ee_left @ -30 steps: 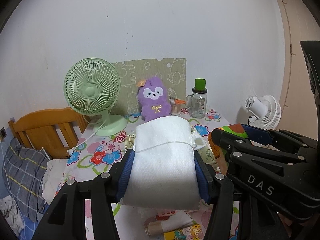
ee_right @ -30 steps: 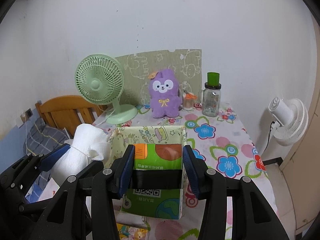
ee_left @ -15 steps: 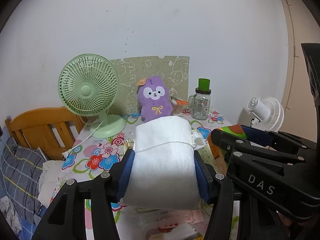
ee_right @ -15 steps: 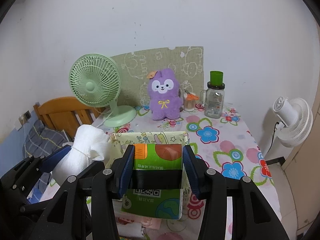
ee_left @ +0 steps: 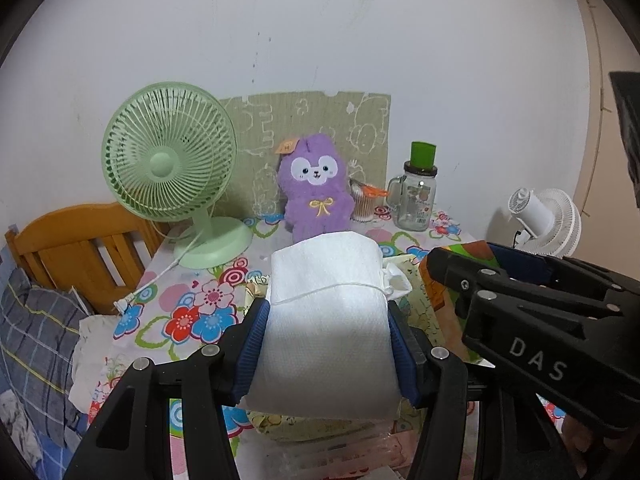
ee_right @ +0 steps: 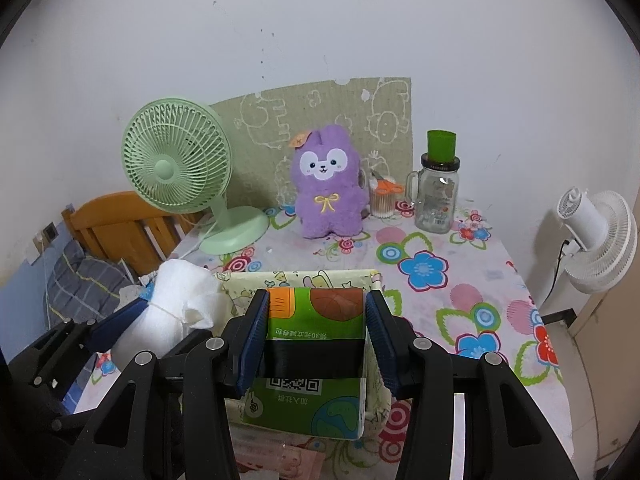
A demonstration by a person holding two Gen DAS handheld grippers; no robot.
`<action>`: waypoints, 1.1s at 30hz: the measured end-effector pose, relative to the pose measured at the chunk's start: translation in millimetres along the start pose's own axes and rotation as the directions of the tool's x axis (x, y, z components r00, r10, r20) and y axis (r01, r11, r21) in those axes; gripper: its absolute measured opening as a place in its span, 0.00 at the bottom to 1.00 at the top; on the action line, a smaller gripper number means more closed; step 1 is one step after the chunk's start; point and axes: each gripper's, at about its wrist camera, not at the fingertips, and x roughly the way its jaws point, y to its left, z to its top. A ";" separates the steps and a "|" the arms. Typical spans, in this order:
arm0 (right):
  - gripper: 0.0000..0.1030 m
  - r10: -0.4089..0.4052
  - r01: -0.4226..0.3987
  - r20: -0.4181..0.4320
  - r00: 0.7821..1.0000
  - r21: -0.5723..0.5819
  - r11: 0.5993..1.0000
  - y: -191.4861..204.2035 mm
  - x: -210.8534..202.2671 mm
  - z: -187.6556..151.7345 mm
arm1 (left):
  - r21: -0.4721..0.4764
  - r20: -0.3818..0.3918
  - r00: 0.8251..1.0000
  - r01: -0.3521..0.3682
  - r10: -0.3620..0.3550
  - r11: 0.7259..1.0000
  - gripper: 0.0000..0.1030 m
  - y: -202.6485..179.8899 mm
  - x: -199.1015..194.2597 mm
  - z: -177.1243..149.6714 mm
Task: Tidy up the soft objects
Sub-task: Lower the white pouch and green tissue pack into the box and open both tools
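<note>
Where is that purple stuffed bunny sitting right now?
The purple plush bunny sits upright at the back of the floral table, between the green fan and the glass jar.

A plain white wall (ee_right: 320,20) backs the desk with its flowered cloth (ee_right: 460,280), a pale green patterned mat (ee_right: 328,120) leaning against it, an orange-brown wooden bed frame (ee_left: 76,240) with blue-grey checked bedding (ee_left: 32,340) at left, a white floor fan (ee_right: 596,236) at right.
</note>
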 end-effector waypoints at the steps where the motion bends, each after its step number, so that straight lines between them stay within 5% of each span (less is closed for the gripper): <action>1: 0.50 0.001 -0.001 -0.003 1.000 -0.001 1.000 -0.4 2.2 -0.5 | -0.002 -0.008 1.000 0.002 -0.002 1.000 0.57 0.3 4.4 0.0; 18: 0.50 0.019 -0.019 -0.077 0.997 0.005 1.000 -2.3 51.0 1.9 | -0.021 -0.135 0.991 0.016 -0.019 1.000 0.61 2.7 64.7 -6.1; 33: 0.50 0.018 -0.021 -0.160 0.987 -0.019 1.000 6.4 97.6 -4.4 | -0.053 -0.192 0.981 0.005 -0.015 0.999 0.83 15.7 92.6 -13.4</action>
